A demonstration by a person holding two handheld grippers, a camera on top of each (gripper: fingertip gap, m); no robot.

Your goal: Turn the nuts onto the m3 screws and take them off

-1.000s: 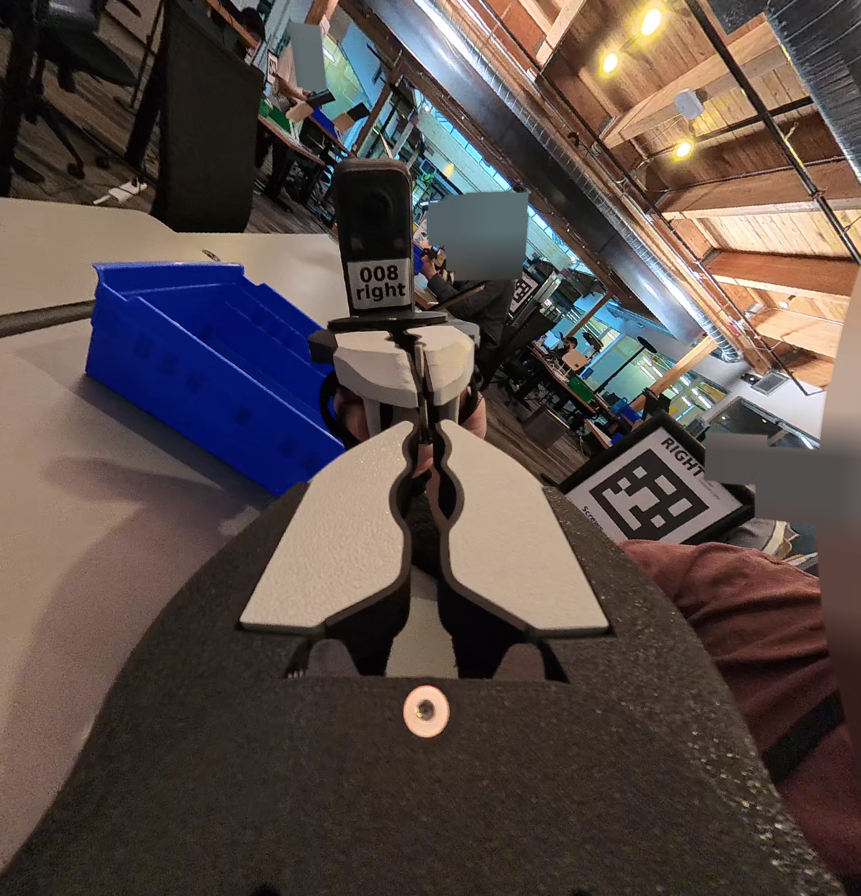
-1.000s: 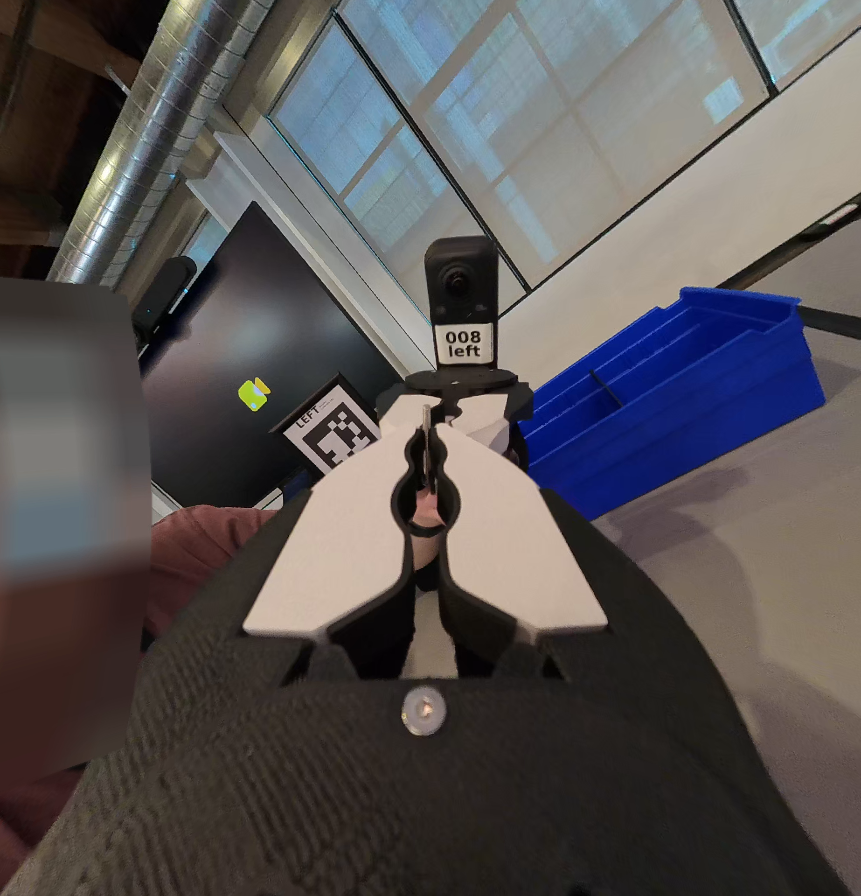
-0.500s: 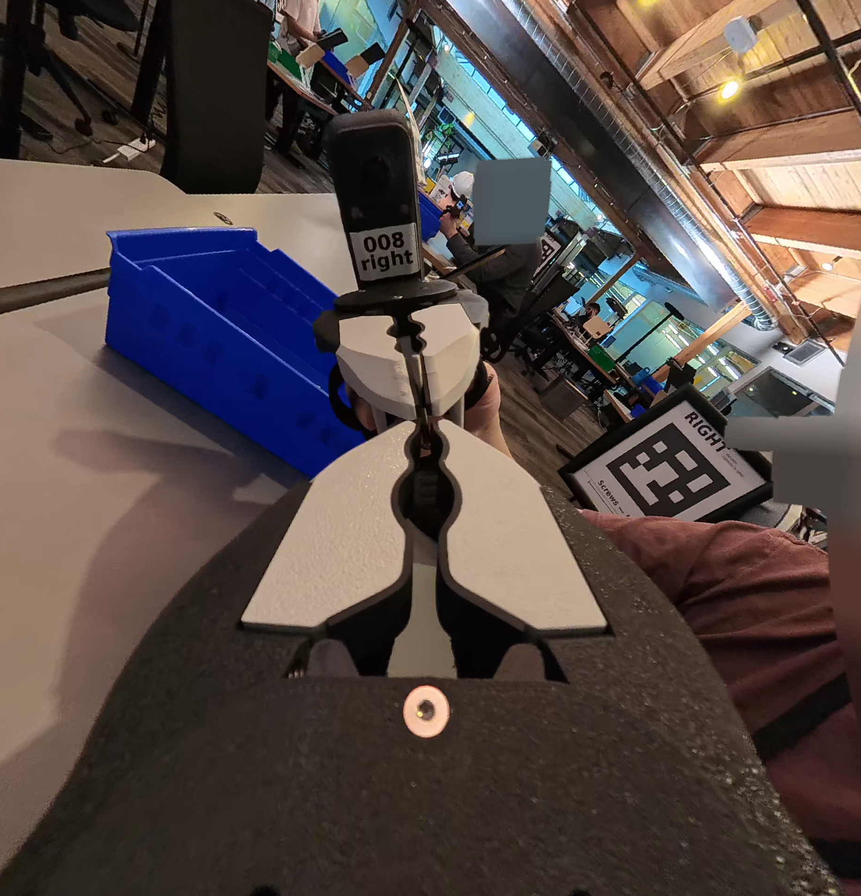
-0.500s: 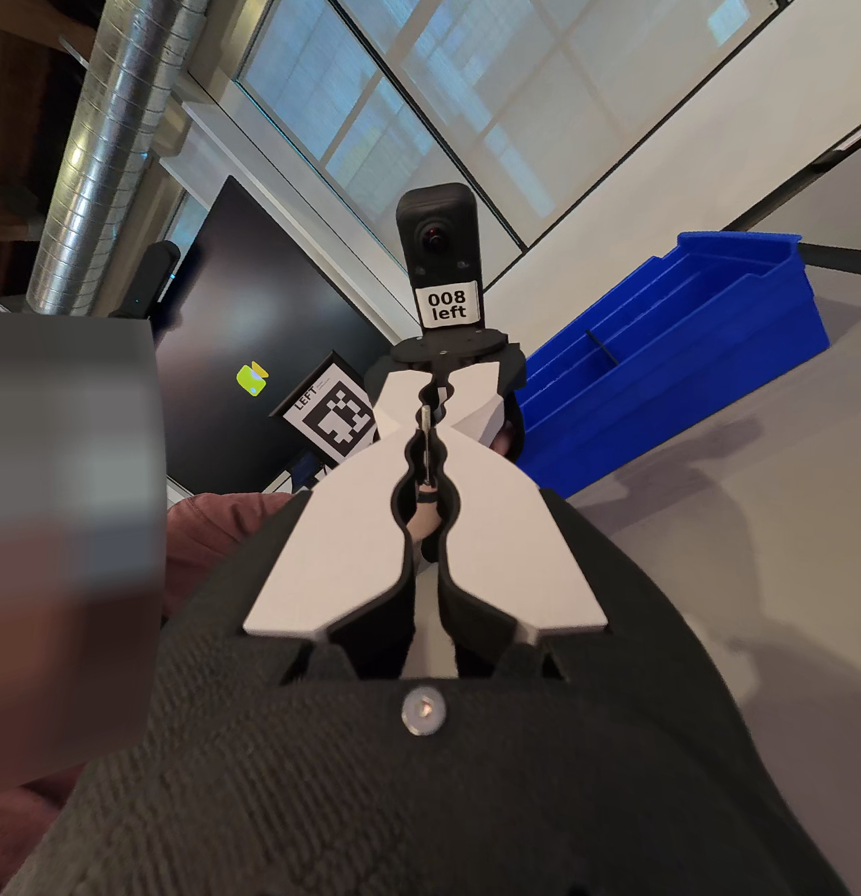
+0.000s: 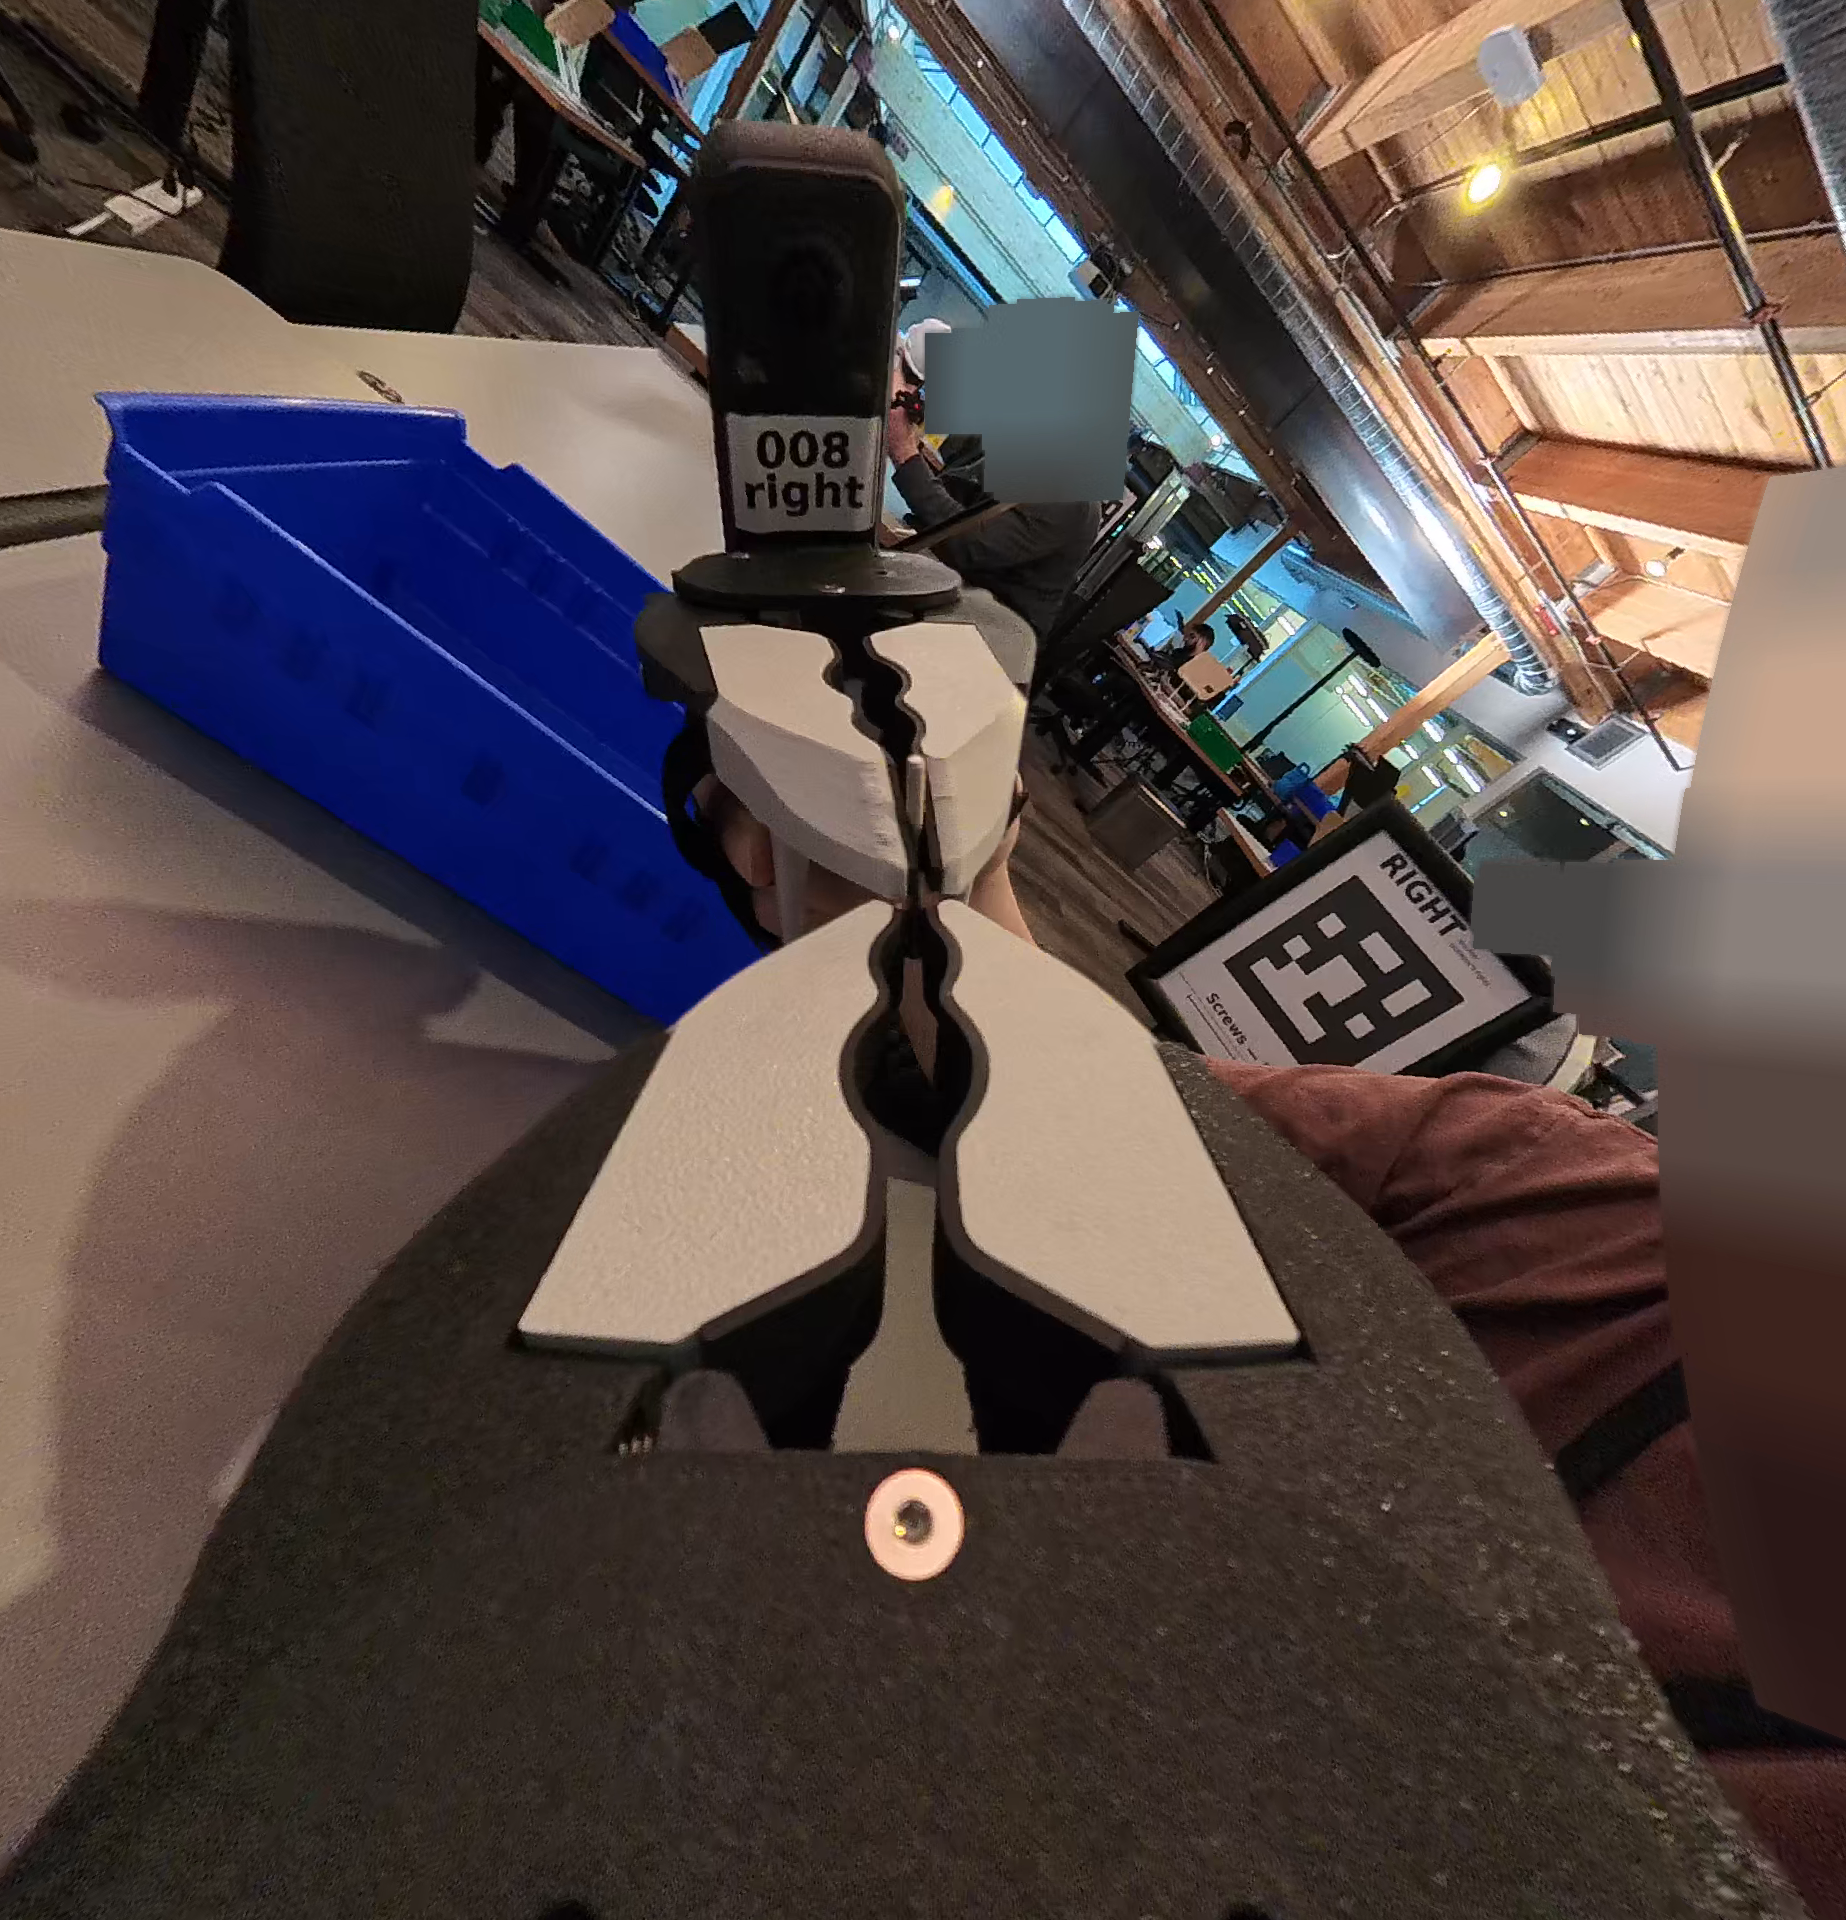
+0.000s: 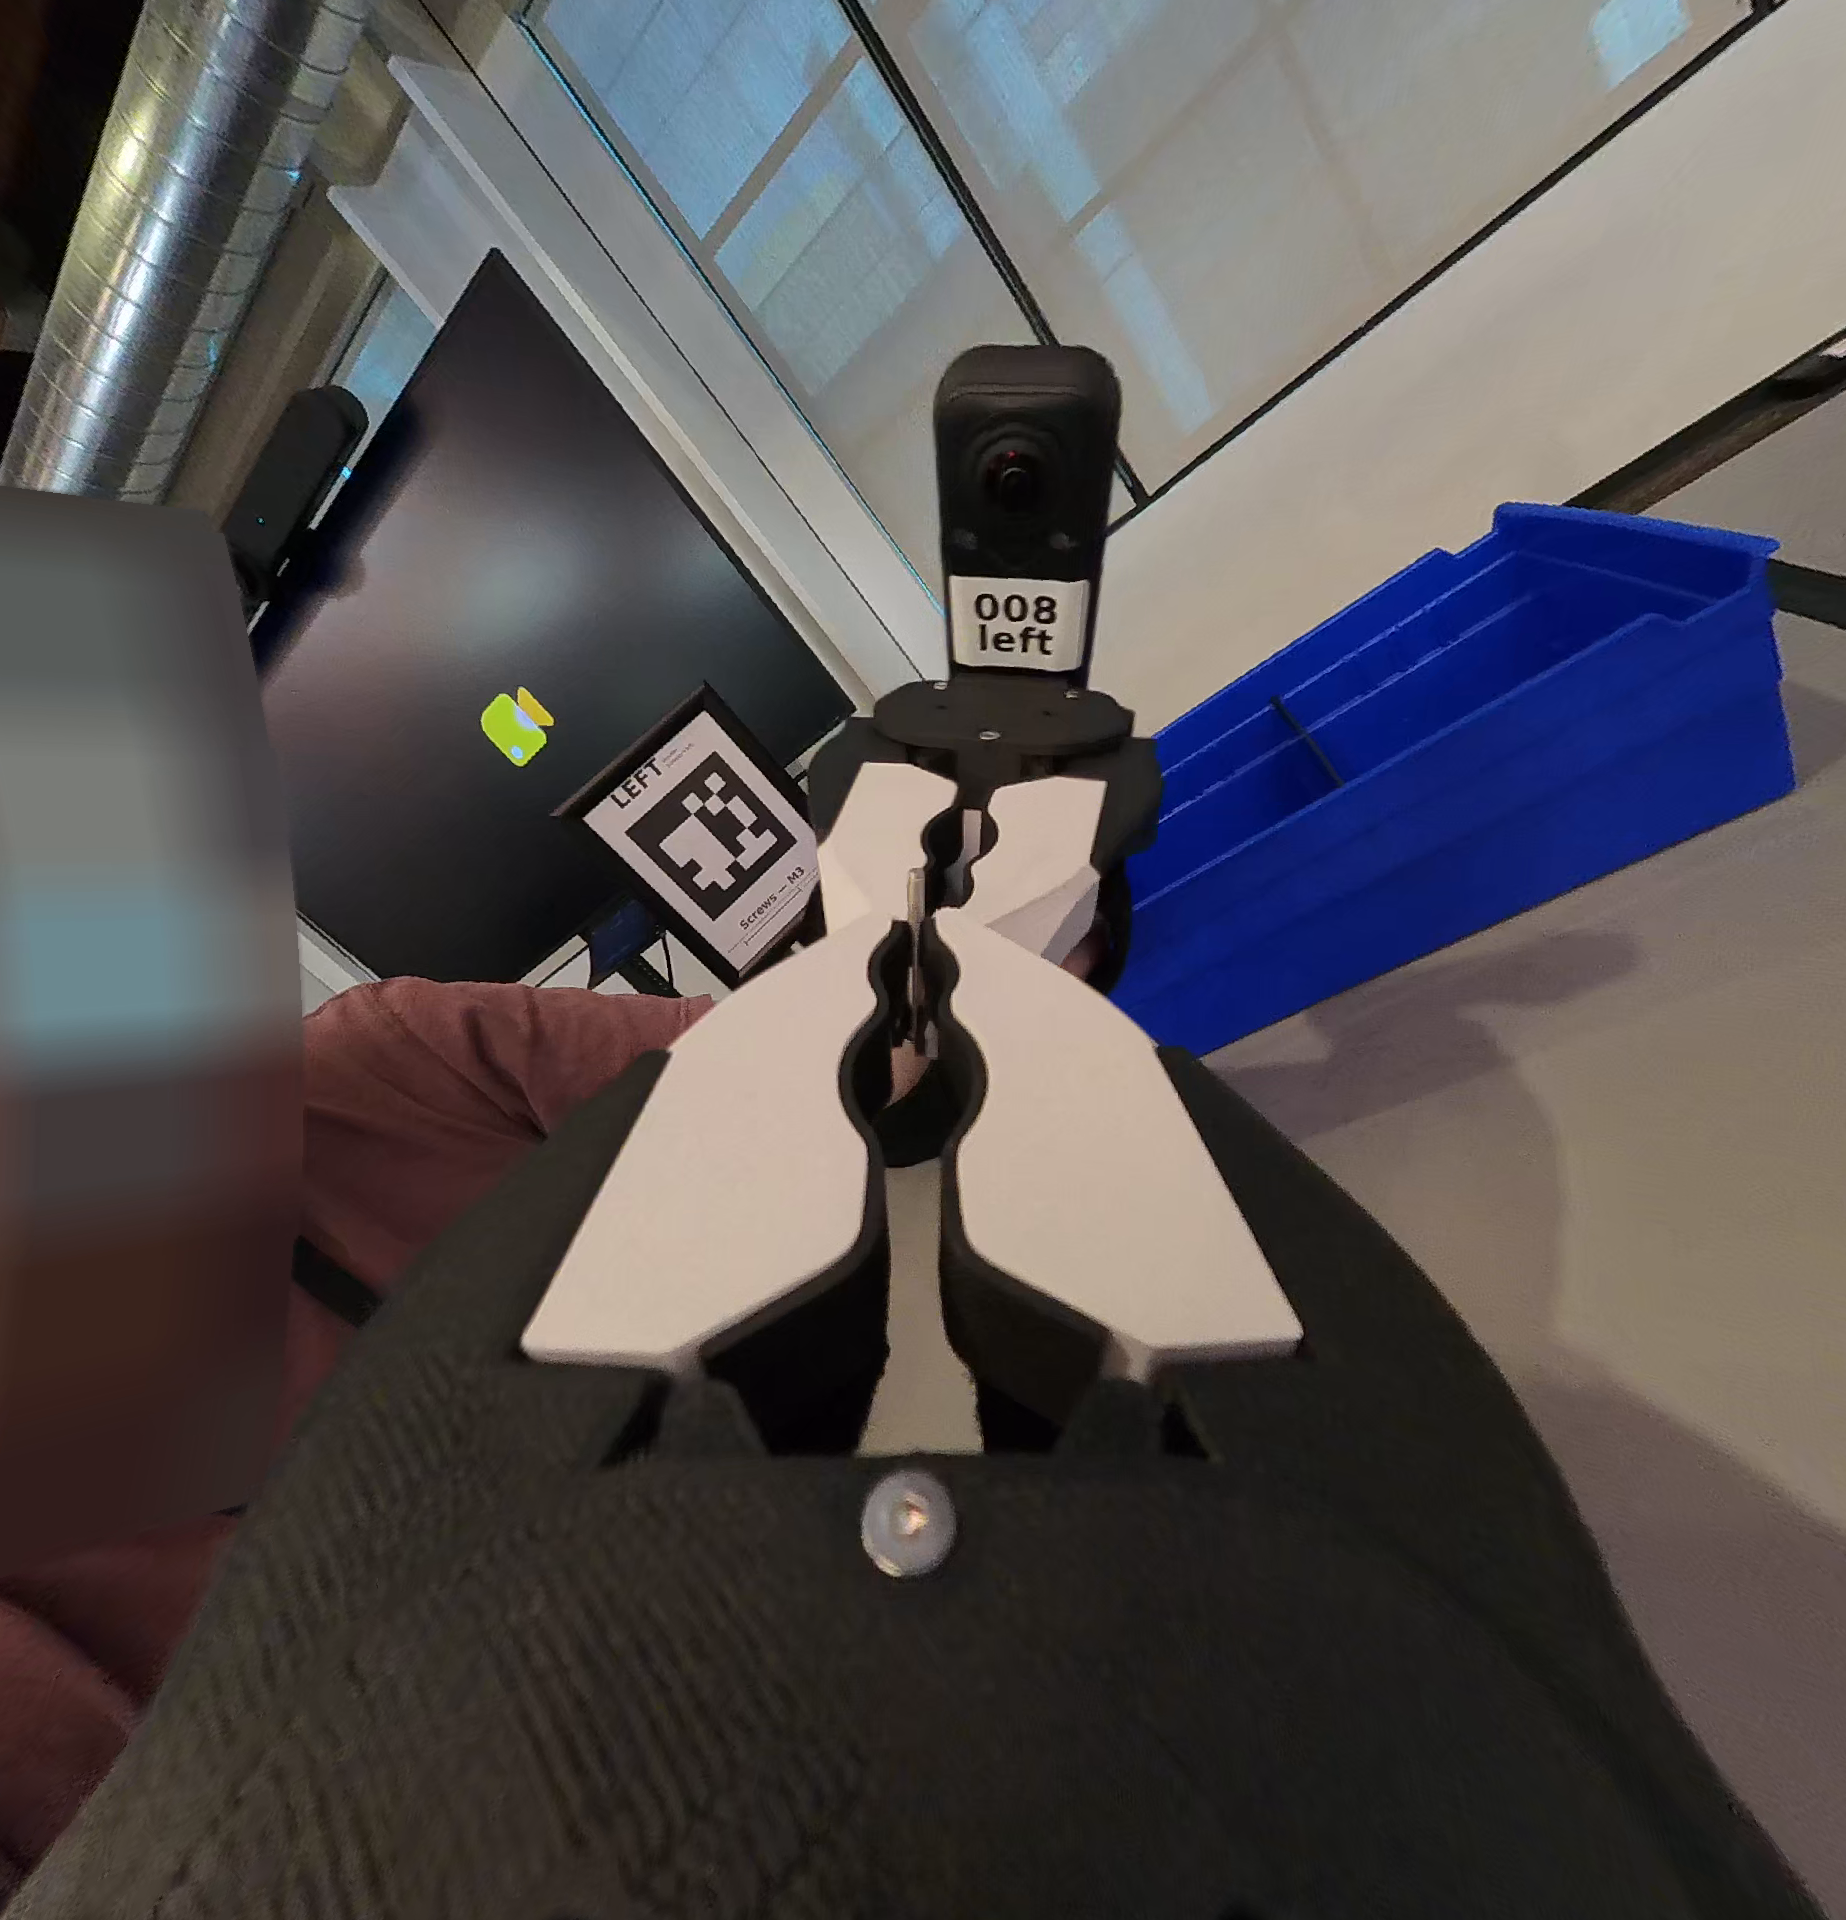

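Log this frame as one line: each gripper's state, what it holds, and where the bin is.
left gripper: shut, hold unclear | right gripper: shut on screw | tips meeting | blue bin: on table, untouched

At ten o'clock we note a blue bin [image 5: 399, 644] on the grey table [image 5: 171, 1091]; at three, a framed marker card [image 5: 1345, 966]; a dark monitor [image 6: 503, 644] beneath windows [image 6: 898, 156]

Both grippers [image 5: 914, 914] [image 6: 914, 925] closed, tip to tip
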